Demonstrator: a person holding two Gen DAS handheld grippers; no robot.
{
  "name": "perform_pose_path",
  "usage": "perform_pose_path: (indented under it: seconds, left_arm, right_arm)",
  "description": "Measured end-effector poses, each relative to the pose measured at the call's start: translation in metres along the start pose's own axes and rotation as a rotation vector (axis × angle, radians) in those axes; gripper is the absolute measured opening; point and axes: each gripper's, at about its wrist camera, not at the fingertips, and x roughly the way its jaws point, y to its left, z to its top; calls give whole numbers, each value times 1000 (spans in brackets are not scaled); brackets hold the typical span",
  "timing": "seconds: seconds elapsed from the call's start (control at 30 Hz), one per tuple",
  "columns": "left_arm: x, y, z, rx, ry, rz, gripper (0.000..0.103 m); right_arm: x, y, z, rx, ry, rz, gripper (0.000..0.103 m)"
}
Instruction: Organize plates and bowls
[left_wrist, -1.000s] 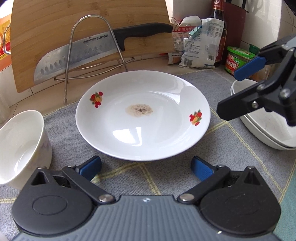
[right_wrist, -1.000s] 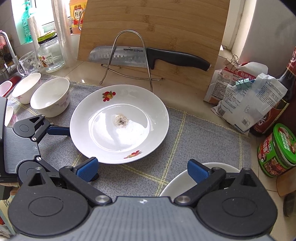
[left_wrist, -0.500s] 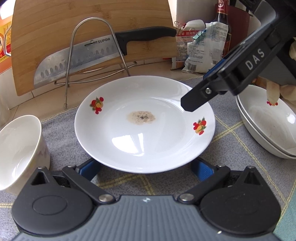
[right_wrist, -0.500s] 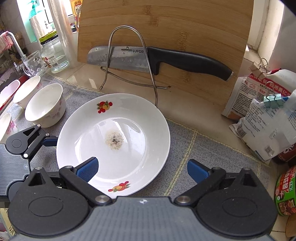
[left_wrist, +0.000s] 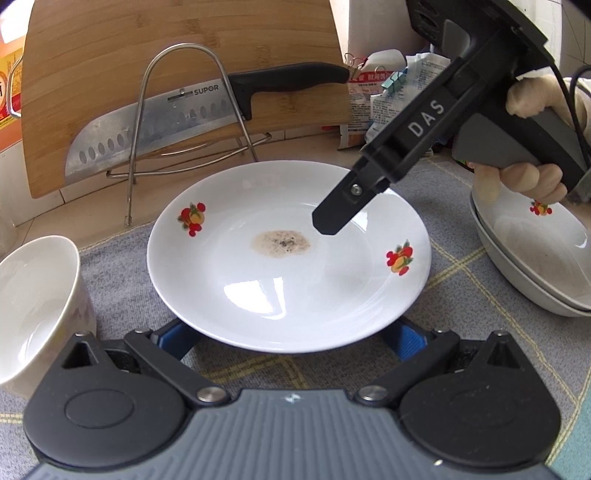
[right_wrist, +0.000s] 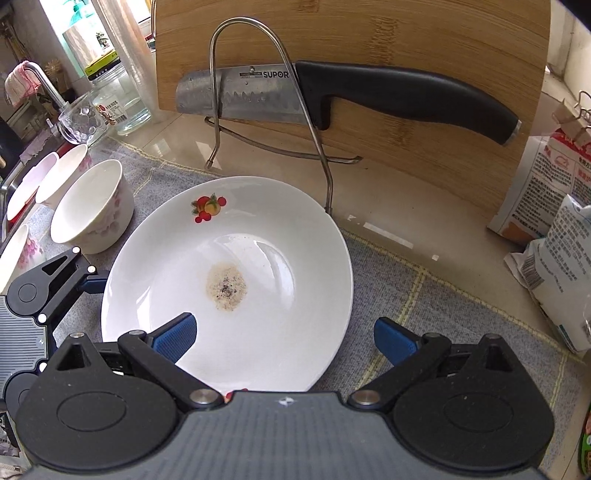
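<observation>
A white plate with fruit prints and a brown smear in its middle lies on the grey mat. My left gripper is open, its blue pads tucked at the plate's near rim on either side. My right gripper is open and straddles the plate at its rim, left pad over the dish, right pad over the mat. One right finger hangs above the plate in the left wrist view. A white bowl stands left of it. Stacked white plates sit at the right.
Behind the plate a wire rack holds a black-handled knife against a bamboo board. Several white bowls line the left side near a sink and a glass mug. Food bags crowd the right.
The right gripper swung left from above the stacked plates to the plate's rim. The left gripper pushed forward until its pads met the plate's near rim.
</observation>
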Motion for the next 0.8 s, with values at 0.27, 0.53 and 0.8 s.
perform_pose_path:
  seconds: [0.27,0.53,0.8]
  left_arm:
    - [-2,-1,-3,-15,-10,18,103]
    - [-3,0,-4,-8,-17,14,103]
    - [-4,1,-6,12,-32,5,103]
  right_arm:
    - [19,-10,19,19,10,94,103]
    - [28,-12,36,7,7,171,103]
    - [31,-11,42,-7,27,219,103]
